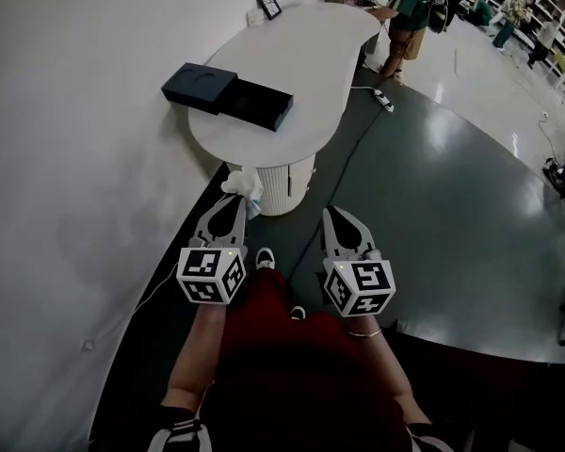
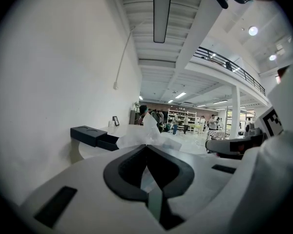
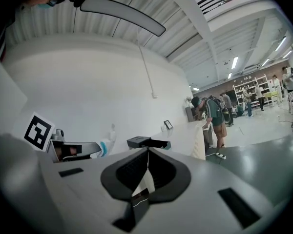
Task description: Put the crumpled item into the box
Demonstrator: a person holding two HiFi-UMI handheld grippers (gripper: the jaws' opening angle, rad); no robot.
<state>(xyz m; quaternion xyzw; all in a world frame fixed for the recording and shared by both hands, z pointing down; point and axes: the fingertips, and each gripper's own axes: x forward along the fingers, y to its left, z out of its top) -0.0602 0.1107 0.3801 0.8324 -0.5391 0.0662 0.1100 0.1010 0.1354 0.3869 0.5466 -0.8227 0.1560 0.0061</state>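
A crumpled white item (image 1: 241, 183) with a blue patch sticks out of my left gripper (image 1: 235, 199), which is shut on it just short of the white table (image 1: 311, 92). In the left gripper view the crumpled item (image 2: 139, 135) bulges beyond the closed jaw tips. The dark box (image 1: 254, 104) lies open on the table's near left, its lid (image 1: 199, 86) beside it; both show as the box (image 2: 107, 142) and lid (image 2: 88, 134) in the left gripper view. My right gripper (image 1: 338, 213) is shut on nothing, level with the left one, over the dark floor.
The table stands on a ribbed white pedestal (image 1: 281, 185) against the white wall (image 1: 75, 158). A small framed picture (image 1: 268, 4) sits at the table's far end. A person (image 1: 410, 12) bends at the far end. A power strip (image 1: 382, 100) and cable lie on the floor.
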